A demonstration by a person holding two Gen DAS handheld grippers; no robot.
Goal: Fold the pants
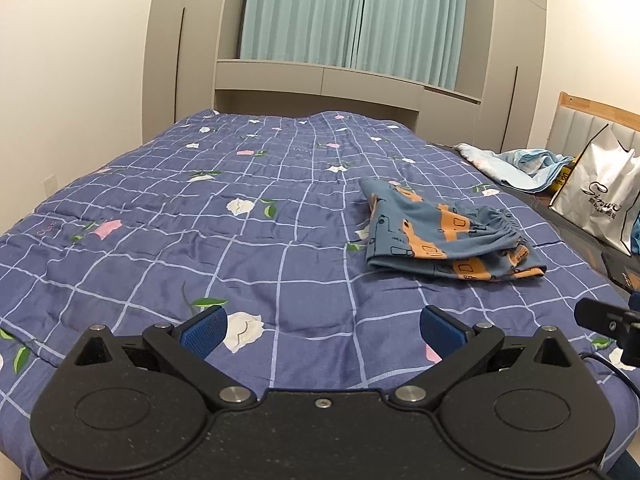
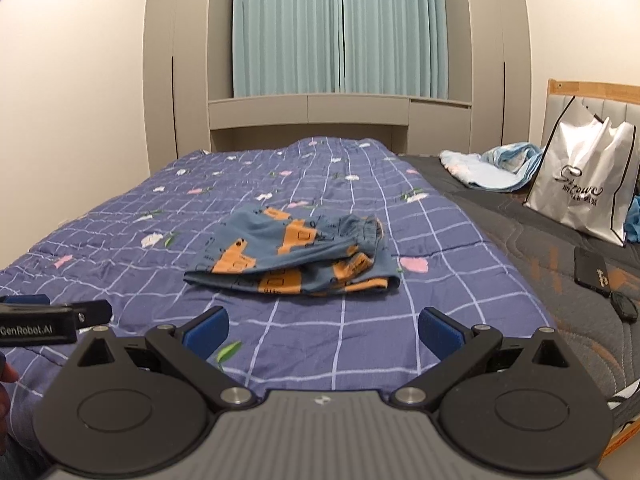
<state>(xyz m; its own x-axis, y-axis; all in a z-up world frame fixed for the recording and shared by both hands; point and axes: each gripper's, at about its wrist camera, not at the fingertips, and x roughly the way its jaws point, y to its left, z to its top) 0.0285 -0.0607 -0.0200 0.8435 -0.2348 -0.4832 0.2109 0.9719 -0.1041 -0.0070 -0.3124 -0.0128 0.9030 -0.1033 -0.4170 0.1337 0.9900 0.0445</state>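
- Left wrist view: left gripper (image 1: 323, 330) hovers low over the near end of the bed, blue pads spread wide w/ nothing between them. Its body fills the bottom of the shot, so the quilt (image 1: 160, 216) right under it is hidden.
- Pants (image 1: 448, 236), blue w/ orange print, lie in a folded bundle on the quilt, fwd and to the right of the gripper, well apart from it. Gathered waistband faces right; layers underneath can't be made out.
- Right edge: a black bit of the right gripper (image 1: 608, 320) pokes in, cut off by the frame, so no telling its state from here.
- Far right: white shopping bag (image 1: 596, 204) w/ script lettering, partly cut off. Pale blue cloth (image 1: 516, 168) bunched behind it; what it is, unclear.
- Right wrist view: right gripper (image 2: 324, 330) also w/ fingers spread apart, empty, above the quilt (image 2: 120, 216).
- Pants (image 2: 296, 258) sit straight ahead, near but not touching, close to the quilt's right edge; slightly blurred, print details hard to read.
- Left edge: side of the left gripper (image 2: 56, 318) w/ "GenRobot.AI" text, mostly cut off. A sliver of a hand (image 2: 6, 376) at the bottom-left corner, barely visible.
- Right: dark mattress (image 2: 532, 240) bare beside the quilt, w/ a black flat item (image 2: 592, 270) and a smaller dark thing (image 2: 624, 306) on it; can't tell what either is.
- White bag (image 2: 576, 188) stands further back, right side cut off.
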